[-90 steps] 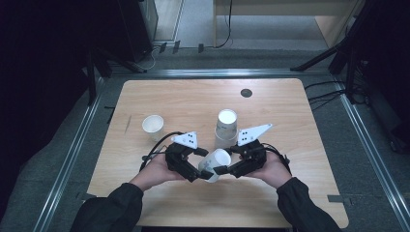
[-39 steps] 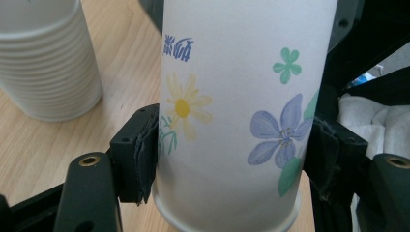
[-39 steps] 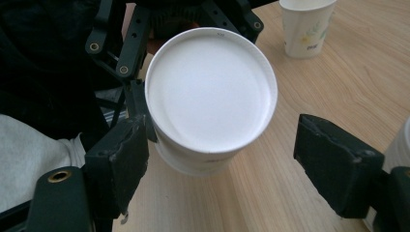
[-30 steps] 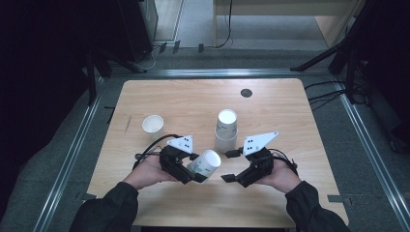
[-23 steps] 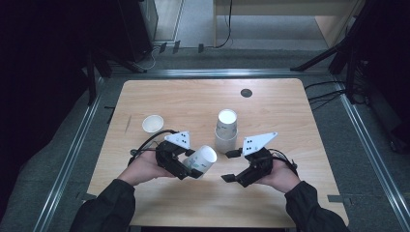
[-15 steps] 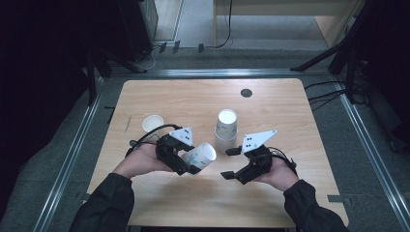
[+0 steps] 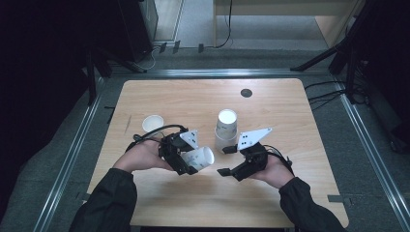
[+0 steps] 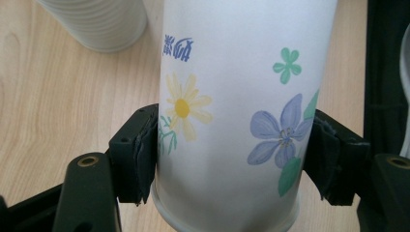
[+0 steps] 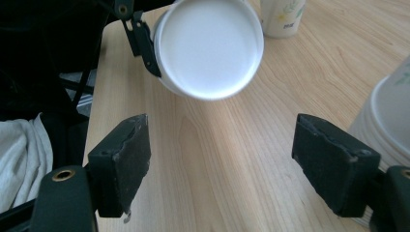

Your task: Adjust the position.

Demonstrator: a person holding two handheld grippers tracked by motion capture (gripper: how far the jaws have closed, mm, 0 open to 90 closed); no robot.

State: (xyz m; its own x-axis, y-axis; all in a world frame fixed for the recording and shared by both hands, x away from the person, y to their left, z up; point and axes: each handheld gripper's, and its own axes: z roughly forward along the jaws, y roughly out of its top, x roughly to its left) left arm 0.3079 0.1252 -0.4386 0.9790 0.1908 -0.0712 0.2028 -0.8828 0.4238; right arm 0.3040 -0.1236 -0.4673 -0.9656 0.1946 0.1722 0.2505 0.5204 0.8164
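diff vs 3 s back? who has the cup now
Both grippers met at the flowered cup then. The right gripper let go, backed off to the right, and its fingers have just been closing slightly with nothing between them. The left gripper keeps the cup clamped and carried it slightly left. The inverted stack and small cup stayed.

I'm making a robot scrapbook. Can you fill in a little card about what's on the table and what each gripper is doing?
held cup: flowered paper cup, on its side, off the table
left gripper: shut on the cup
right gripper: open, nothing between the jaws, which have just been closing
stack: upside-down cups on the table
single cup: upright, by the left edge
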